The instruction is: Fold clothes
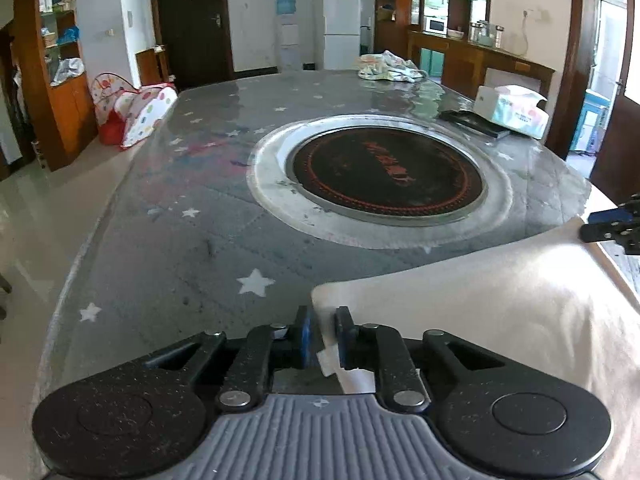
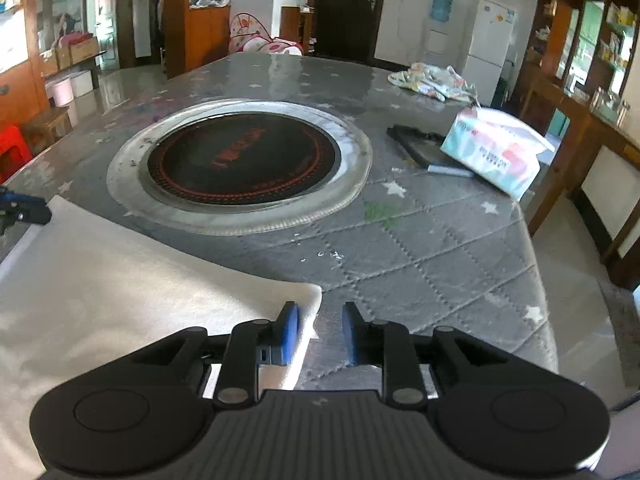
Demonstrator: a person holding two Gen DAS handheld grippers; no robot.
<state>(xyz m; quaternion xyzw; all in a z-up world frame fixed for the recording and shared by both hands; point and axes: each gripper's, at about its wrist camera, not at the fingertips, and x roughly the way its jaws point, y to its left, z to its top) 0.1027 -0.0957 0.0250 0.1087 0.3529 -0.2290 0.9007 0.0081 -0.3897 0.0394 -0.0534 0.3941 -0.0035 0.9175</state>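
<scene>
Left wrist: smooth cream cloth (image 1: 500,300) on quilted tablecloth (image 1: 160,248).

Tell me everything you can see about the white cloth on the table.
The white cloth is plain, soft-looking fabric, lying mostly flat on the grey star-patterned table cover, just short of the round cooktop. The left gripper has one corner between its fingers; the right gripper straddles the opposite corner's edge, jaws apart. No print or seams show.
</scene>
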